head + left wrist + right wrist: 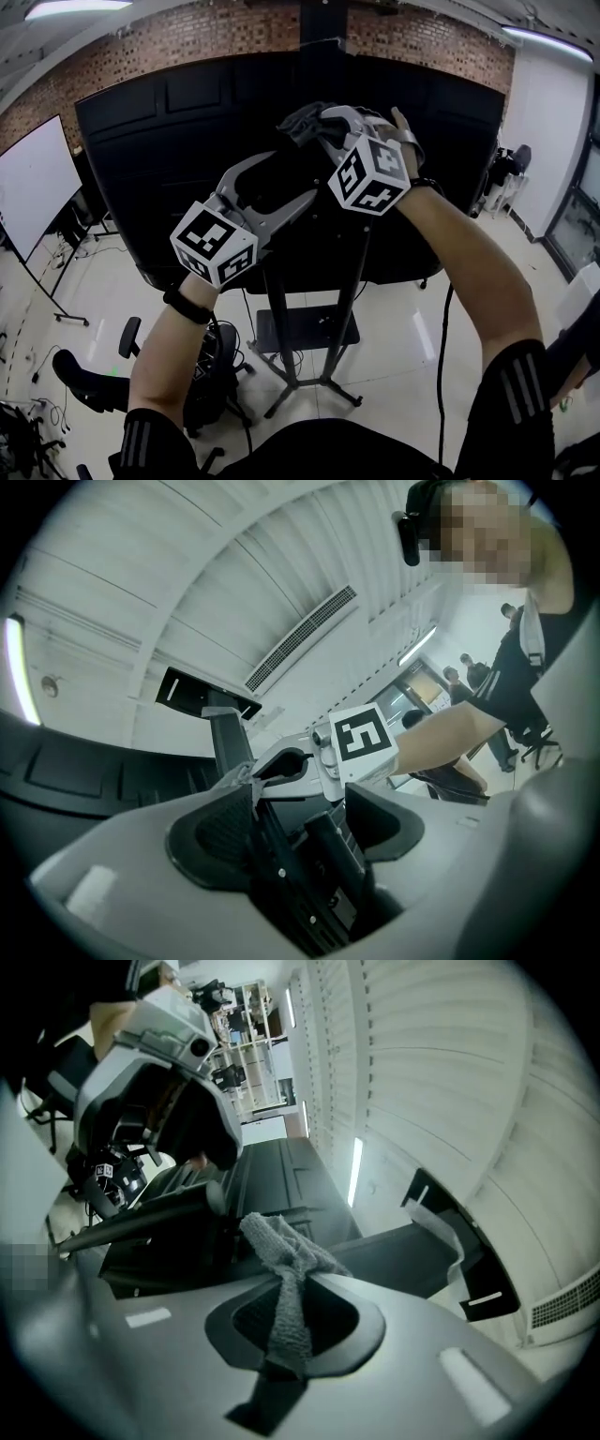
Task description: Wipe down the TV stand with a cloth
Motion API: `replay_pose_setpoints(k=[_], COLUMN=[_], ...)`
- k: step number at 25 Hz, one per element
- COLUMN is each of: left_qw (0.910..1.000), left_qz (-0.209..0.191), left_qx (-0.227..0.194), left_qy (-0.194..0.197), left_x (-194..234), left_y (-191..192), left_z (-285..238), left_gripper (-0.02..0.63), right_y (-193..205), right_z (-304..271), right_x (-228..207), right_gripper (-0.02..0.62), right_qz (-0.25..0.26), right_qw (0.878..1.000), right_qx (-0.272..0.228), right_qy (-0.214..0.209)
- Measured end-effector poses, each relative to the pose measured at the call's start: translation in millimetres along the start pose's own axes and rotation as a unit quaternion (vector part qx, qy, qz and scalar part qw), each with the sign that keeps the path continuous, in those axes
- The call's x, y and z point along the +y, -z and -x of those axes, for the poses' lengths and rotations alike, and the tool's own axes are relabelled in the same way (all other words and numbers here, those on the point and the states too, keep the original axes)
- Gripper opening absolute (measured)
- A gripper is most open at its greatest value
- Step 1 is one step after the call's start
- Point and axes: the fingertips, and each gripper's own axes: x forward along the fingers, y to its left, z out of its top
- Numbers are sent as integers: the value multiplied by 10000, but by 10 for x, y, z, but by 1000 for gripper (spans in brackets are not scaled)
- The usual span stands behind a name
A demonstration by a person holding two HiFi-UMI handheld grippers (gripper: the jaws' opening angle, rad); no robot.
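Note:
The TV stand's black post point(279, 314) rises in front of me and carries a large black TV point(159, 159), seen from its back. A grey cloth point(305, 120) is pinched in my right gripper point(314, 127), which is raised at the top of the post. In the right gripper view the cloth point(281, 1283) is clamped between the jaws of the right gripper point(295, 1321) and bunches out ahead of them. My left gripper point(295, 178) is open just below the right one. In its own view the left gripper point(300, 827) has the stand's black post point(300, 874) between its spread jaws.
A whiteboard point(33, 178) on a wheeled frame stands at the left. A black office chair point(89, 380) and cables lie on the floor at lower left. The stand has a low shelf point(305, 328) and splayed feet. Another person point(581, 356) is at the right edge.

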Motion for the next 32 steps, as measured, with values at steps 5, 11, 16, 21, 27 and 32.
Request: replay_pose_setpoints(k=[5,11,16,21,27,32], left_qw=[9999,9997,9992,9983,9960,9949], left_qz=[-33,185,312,427,730,792], left_qx=[123,141,234,378,499,586], left_qy=[2,-92,-132,-149,-162,-197], left_x=[-125,-210,-327,-447,-535,-628], left_y=[211,426,647,880,1156,1326], left_z=[98,249,362,455,572,643], left_gripper=[337,334,334,334,334,334], right_y=[160,262,373,443,594,701], right_z=[-3,-6,-9,27,30,35], right_x=[336,848,1268,1665,2172,2559], right_gripper=[35,35,35,35,35,35], right_qz=[603,1231,1946,1966,2112,2152], right_qw=[9976,9900,9756,9728,9667,9621], right_qx=[352,639,942,1010,1162,1270], right_qy=[18,-263,-372,-692,-859,-1087])
